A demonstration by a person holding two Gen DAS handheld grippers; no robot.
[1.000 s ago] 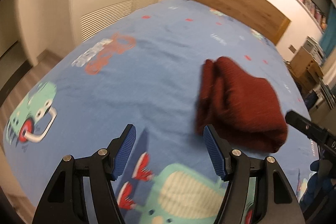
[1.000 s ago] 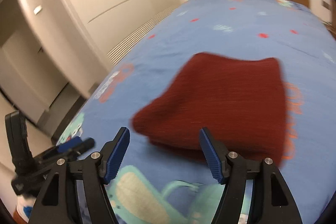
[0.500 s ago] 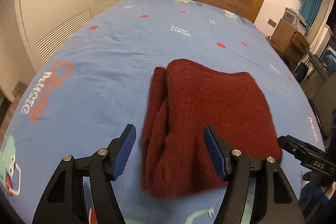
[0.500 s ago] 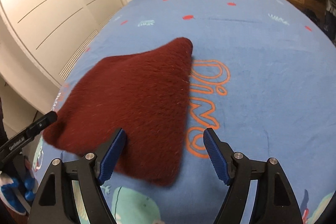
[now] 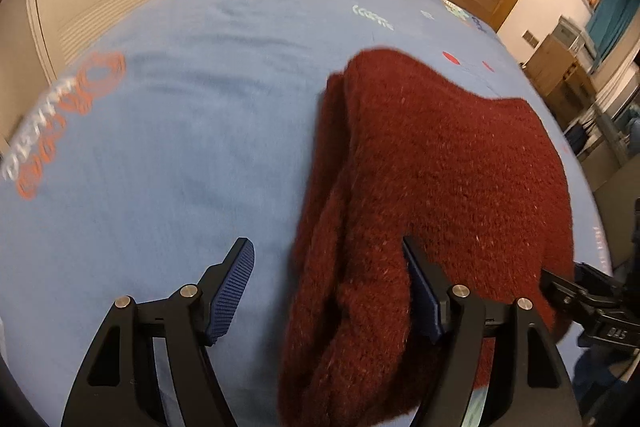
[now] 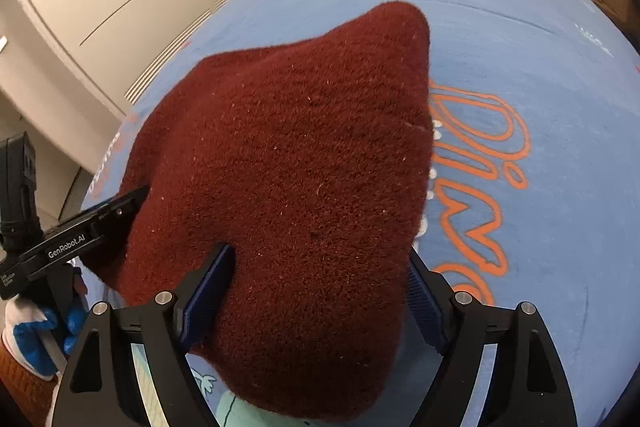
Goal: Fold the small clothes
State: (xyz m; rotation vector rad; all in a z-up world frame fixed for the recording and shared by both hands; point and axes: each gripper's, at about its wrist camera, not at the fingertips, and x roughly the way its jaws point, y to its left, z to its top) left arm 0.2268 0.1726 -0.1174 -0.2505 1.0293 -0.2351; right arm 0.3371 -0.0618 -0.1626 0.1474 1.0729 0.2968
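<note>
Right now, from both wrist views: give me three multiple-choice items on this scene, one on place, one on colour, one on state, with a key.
1. Where does the folded garment lie?
A. on the blue bedsheet
B. on the wooden headboard
C. on the floor

2. What colour is the garment?
A. teal
B. dark red
C. white

3. How do the gripper pads stand to the garment?
A. both grippers clamp it shut
B. no gripper is near it
C. both grippers are apart, astride its near edge

Key:
1 A: the sheet shows all round it in both views.
2 B: its knit is dark red in both views.
3 C: the left gripper and the right gripper have jaws opening, cloth between the pads, no squeeze visible.
</note>
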